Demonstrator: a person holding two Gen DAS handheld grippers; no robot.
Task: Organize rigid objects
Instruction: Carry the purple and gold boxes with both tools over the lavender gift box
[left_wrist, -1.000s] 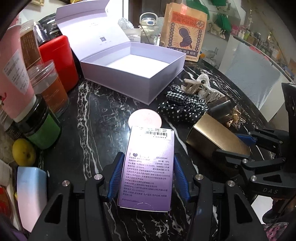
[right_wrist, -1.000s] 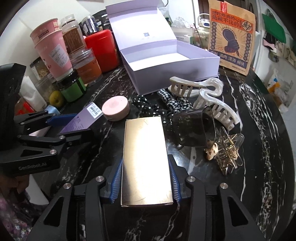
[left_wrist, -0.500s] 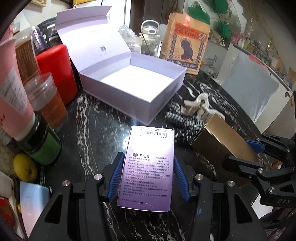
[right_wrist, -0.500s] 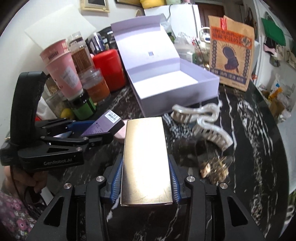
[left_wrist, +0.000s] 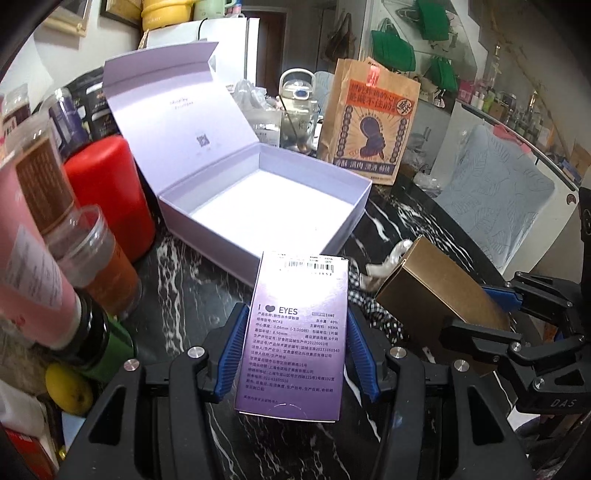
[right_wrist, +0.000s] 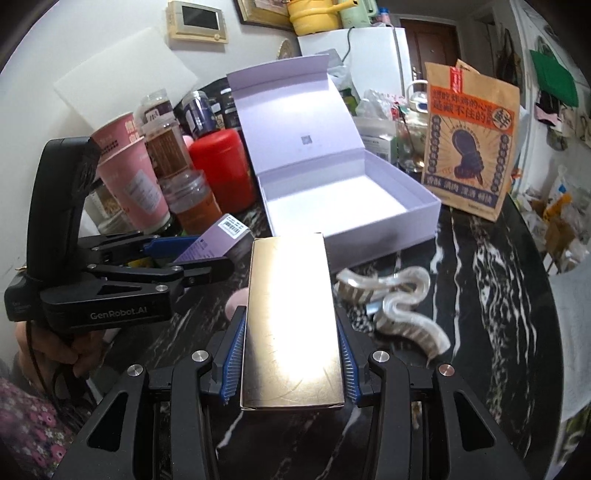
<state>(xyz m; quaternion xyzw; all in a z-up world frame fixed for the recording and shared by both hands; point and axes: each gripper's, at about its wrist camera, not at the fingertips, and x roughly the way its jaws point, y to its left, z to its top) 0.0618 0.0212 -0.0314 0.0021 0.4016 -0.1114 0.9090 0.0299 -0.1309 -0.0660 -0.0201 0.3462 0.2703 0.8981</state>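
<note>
Purple carton (left_wrist: 295, 332) pinched at its long sides by the left claw (left_wrist: 293, 354), and gold carton (right_wrist: 291, 328) pinched likewise by the right claw (right_wrist: 290, 360); both are held above the black marbled counter (right_wrist: 491, 295), just short of the near wall of the open lavender gift box (right_wrist: 351, 206). The box lid stands upright behind an unfilled tray. Beyond lie pale hair clips (right_wrist: 399, 306) to the right, a red canister (left_wrist: 107, 195) and pink cup (right_wrist: 129, 181) to the left, and a printed paper bag (right_wrist: 469, 140) behind.
</note>
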